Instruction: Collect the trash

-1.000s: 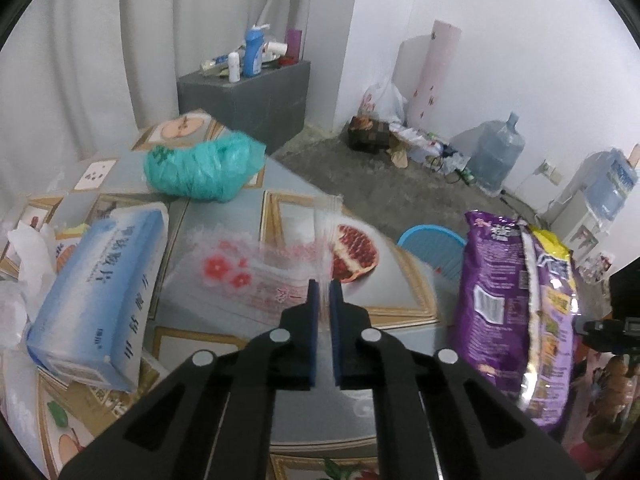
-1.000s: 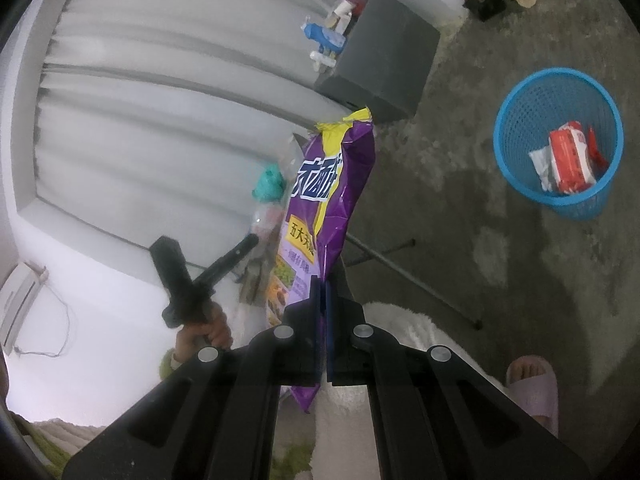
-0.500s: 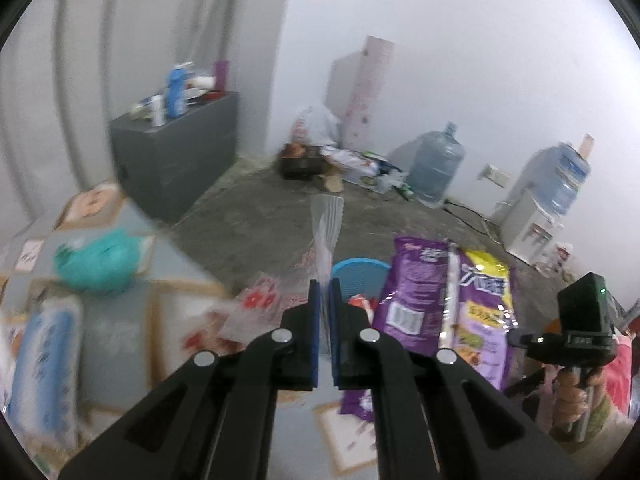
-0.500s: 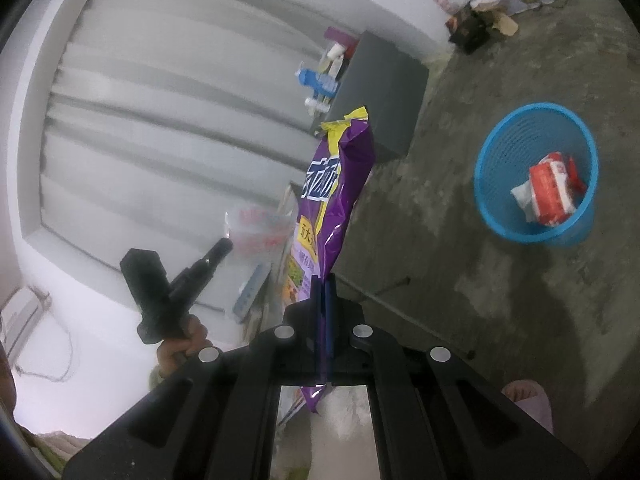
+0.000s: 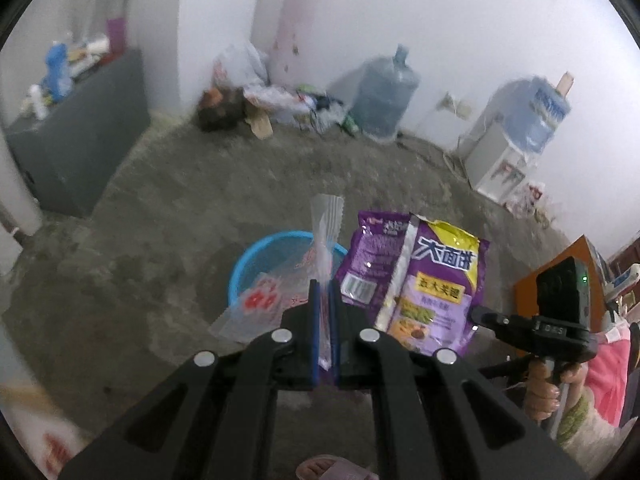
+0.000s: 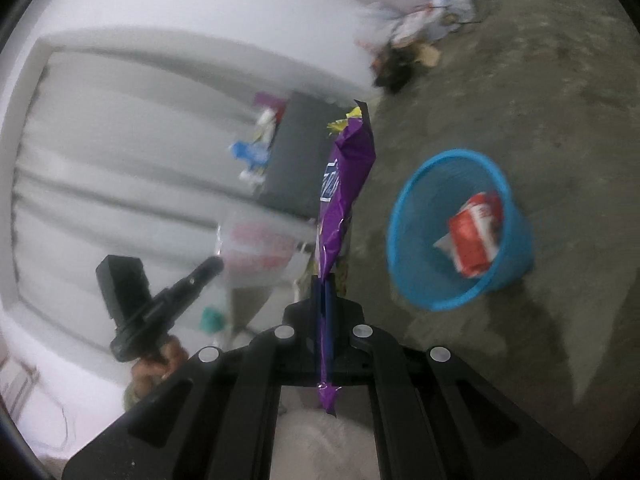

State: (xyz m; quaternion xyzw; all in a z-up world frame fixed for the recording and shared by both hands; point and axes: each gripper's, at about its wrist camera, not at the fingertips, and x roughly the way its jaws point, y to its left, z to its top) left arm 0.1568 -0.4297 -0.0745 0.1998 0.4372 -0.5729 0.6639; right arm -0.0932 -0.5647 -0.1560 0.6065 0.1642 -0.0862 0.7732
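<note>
Left gripper point(image 5: 324, 292) pinches a clear plastic wrapper with red print point(image 5: 280, 292), held over the blue mesh wastebasket point(image 5: 256, 256); right gripper point(image 6: 325, 284) clamps a purple snack bag point(image 6: 344, 184), raised level beside it.

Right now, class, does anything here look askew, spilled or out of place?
The round blue mesh bin appears to lean to one side on the concrete floor, though the fisheye may exaggerate this. A red and white wrapper lies inside. Litter is heaped on the floor against the far wall.
</note>
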